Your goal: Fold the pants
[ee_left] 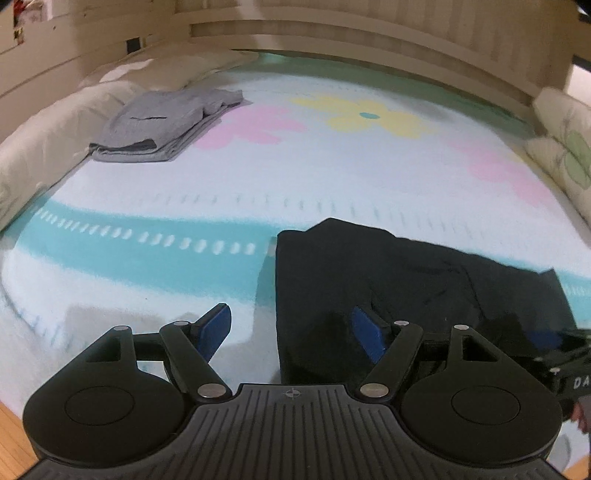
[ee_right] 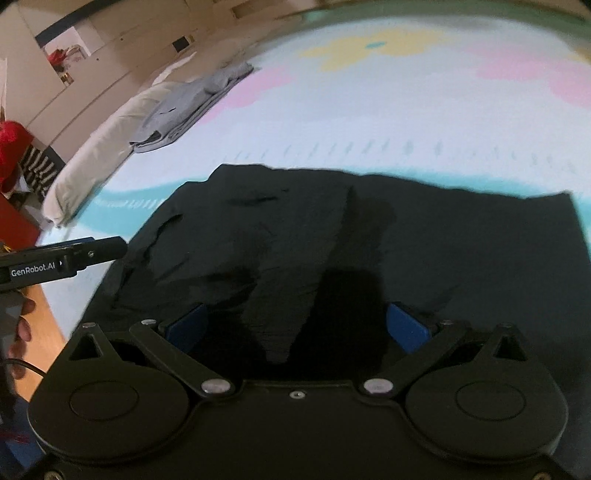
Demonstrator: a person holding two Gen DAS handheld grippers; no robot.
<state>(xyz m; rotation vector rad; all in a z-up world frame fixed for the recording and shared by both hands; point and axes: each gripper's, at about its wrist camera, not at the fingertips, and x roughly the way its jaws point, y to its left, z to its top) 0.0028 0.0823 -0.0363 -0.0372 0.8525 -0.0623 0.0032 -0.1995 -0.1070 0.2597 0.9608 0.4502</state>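
Black pants (ee_left: 406, 280) lie folded on the bed near its front edge; in the right wrist view they (ee_right: 332, 236) fill the middle as a dark, creased rectangle. My left gripper (ee_left: 291, 332) is open and empty over the pants' left edge, one blue pad (ee_left: 218, 328) above the blanket, the other over black cloth. My right gripper (ee_right: 295, 325) is open and empty, low over the pants' near edge. The left gripper's body (ee_right: 62, 258) shows at the left of the right wrist view.
Folded grey pants (ee_left: 162, 125) lie at the bed's far left beside a long white pillow (ee_left: 48, 140). The blanket (ee_left: 332, 177) is white with teal bands and pink and yellow flowers. Cushions (ee_left: 565, 147) line the right edge. A wooden headboard (ee_left: 369, 33) stands behind.
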